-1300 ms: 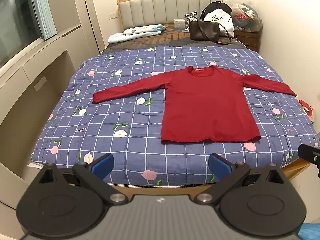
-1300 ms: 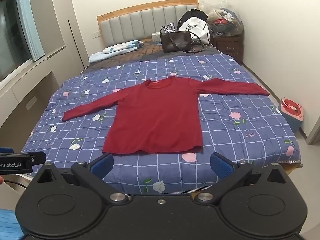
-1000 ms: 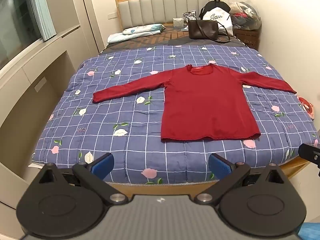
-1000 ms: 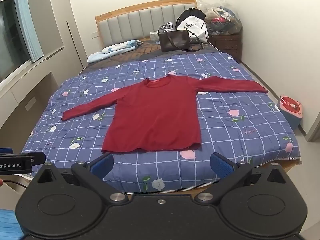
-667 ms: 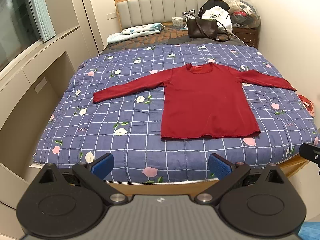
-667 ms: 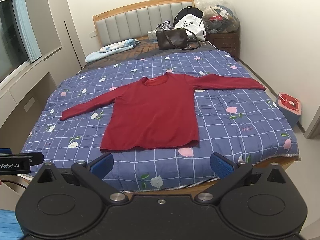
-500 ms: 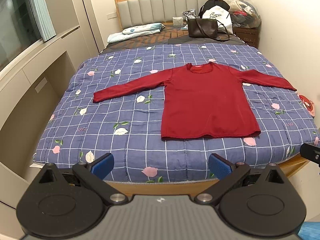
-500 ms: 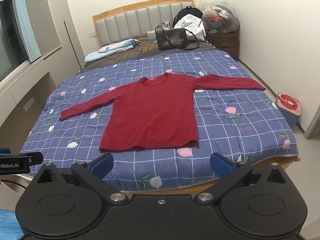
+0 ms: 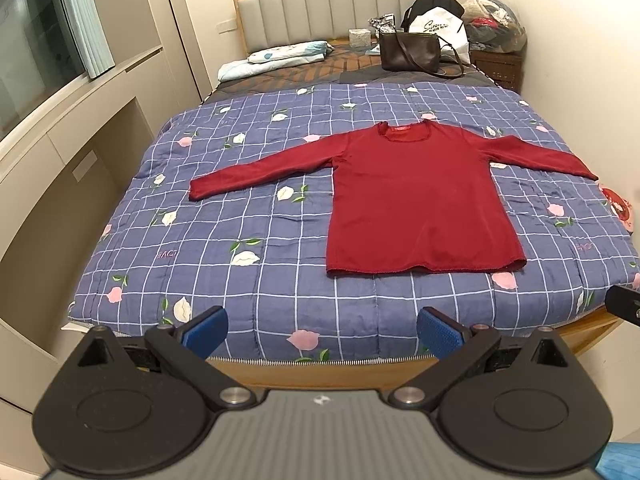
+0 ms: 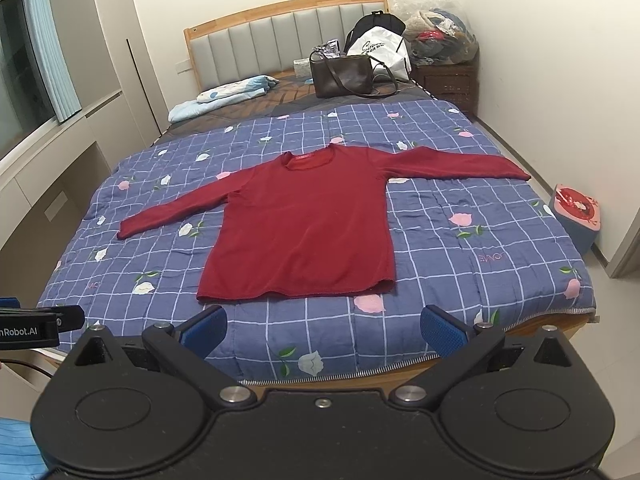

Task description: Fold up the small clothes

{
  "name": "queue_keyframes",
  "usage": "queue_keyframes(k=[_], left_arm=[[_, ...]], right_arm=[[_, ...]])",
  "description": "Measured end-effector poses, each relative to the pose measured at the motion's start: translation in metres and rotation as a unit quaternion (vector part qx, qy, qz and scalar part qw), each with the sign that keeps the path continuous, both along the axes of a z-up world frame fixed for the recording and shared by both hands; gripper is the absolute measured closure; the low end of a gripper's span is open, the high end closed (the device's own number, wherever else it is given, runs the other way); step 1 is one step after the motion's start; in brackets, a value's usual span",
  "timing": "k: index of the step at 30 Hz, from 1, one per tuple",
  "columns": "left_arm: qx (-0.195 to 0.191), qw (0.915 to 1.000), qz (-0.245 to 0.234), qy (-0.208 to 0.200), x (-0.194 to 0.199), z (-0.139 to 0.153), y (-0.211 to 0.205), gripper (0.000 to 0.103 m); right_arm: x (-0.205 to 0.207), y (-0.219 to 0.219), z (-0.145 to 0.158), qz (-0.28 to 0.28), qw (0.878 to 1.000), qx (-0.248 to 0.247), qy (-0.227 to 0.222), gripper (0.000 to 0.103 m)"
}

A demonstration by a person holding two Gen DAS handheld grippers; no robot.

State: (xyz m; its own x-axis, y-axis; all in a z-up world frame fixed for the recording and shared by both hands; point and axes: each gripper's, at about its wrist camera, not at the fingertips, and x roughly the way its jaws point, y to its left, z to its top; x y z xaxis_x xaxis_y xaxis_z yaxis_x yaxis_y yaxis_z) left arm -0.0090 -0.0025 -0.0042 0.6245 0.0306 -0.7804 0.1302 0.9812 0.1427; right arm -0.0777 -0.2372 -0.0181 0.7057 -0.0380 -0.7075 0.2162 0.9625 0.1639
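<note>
A dark red long-sleeved top [image 9: 416,200] [image 10: 308,228] lies flat on the blue checked quilt [image 9: 256,216] [image 10: 460,216], collar toward the headboard, both sleeves spread out sideways. My left gripper [image 9: 322,328] is open and empty, held off the foot of the bed, left of the top's hem. My right gripper [image 10: 324,326] is open and empty too, also short of the bed's foot, with the hem straight ahead. Blue pads [image 9: 206,328] [image 10: 442,330] stand wide apart on both.
A brown handbag [image 10: 344,74], a white bag [image 10: 380,50] and a folded pillowcase [image 10: 228,96] lie near the headboard. A built-in ledge [image 9: 60,148] runs along the left. A wall and a small stool [image 10: 576,216] stand right of the bed.
Both grippers drifted slightly; the bed and top sit a little lower and farther left in the right view. The top has not moved. Both grippers stayed open.
</note>
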Motion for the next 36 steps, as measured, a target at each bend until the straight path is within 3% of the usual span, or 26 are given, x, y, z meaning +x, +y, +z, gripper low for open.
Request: queue_keyframes(k=[22,36], left_arm=[[-0.001,0.9999,0.003,0.014,0.007,-0.009,0.005,0.0],[-0.004,0.9994,0.011,0.032,0.035,-0.016,0.017,0.0]], right_arm=[[0.006,0.003,-0.003,-0.003,1.0,-0.003,0.007,0.0],[0.024,0.004,-0.002,-0.029,1.0,-0.005,0.003,0.0]])
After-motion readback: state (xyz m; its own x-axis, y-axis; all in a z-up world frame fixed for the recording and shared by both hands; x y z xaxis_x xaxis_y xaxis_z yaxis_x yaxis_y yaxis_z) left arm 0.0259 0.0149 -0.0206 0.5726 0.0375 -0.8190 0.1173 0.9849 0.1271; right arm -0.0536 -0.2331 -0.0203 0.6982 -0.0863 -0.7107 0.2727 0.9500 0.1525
